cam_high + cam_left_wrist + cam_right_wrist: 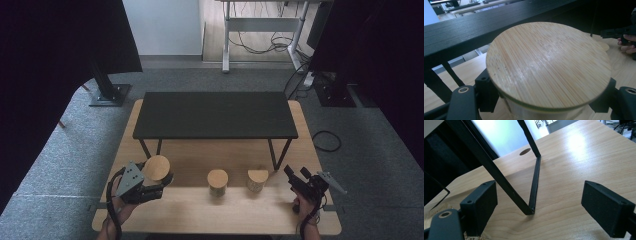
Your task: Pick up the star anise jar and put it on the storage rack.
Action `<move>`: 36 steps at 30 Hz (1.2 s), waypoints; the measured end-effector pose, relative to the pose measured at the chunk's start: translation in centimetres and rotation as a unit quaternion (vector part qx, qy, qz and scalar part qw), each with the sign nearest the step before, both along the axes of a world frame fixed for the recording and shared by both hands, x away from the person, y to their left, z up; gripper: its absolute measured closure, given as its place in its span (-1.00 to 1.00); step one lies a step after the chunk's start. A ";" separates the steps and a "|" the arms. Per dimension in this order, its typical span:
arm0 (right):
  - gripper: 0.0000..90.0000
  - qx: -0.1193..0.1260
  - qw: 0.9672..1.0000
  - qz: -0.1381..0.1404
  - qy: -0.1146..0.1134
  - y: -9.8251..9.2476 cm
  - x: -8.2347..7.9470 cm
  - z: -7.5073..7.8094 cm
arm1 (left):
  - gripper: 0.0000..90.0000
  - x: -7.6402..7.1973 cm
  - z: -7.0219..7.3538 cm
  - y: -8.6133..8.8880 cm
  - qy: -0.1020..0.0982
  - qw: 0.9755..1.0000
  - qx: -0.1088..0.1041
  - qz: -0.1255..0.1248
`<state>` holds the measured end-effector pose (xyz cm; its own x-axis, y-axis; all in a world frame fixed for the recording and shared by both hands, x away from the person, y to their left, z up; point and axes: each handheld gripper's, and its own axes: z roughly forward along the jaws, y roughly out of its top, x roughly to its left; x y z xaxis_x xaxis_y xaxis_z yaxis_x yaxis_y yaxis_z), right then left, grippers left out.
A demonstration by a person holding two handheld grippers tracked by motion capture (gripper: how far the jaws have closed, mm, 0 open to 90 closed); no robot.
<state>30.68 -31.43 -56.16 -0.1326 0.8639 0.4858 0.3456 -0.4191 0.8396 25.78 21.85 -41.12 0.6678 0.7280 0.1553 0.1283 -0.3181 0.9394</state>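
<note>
A glass jar with a round bamboo lid [156,167] sits at the table's left front, and my left gripper [159,181] is shut on it. In the left gripper view the lid [546,65] is close and tilted, with the black jaws pressed on the jar's body from both sides under it [546,107]. Two smaller jars with bamboo lids stand on the table, one at the middle [217,181] and one to its right [257,180]. My right gripper [296,175] stands open at the right front, nothing between its pads [539,207].
A low black shelf [215,114] on thin metal legs spans the back of the wooden table [200,215]. One bent leg [535,182] stands just ahead of my right gripper. Dark curtains hang on both sides, and a desk with cables stands beyond.
</note>
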 end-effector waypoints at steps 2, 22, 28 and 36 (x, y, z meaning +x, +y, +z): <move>-0.71 0.000 1.000 0.000 0.000 0.0 0.0 0.0 | -0.43 0.1 0.1 0.0 0.000 1.000 0.000 0.000; -0.71 0.002 1.000 -0.002 -0.001 0.0 0.0 0.0 | -0.43 0.4 1.5 -0.2 -0.010 1.000 -0.006 -0.003; -0.71 0.002 1.000 -0.003 -0.001 0.0 0.0 0.0 | -0.43 0.4 2.2 -0.2 -0.015 1.000 -0.010 -0.005; -0.71 0.003 1.000 -0.003 -0.001 0.0 -0.1 0.0 | -0.43 0.6 3.2 -0.5 -0.023 1.000 -0.008 -0.008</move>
<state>30.62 -31.48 -56.19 -0.1283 0.8615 0.4912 0.3411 -0.4268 0.8376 26.35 21.37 -37.88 0.6717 0.7198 0.1755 0.0792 -0.3053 0.9490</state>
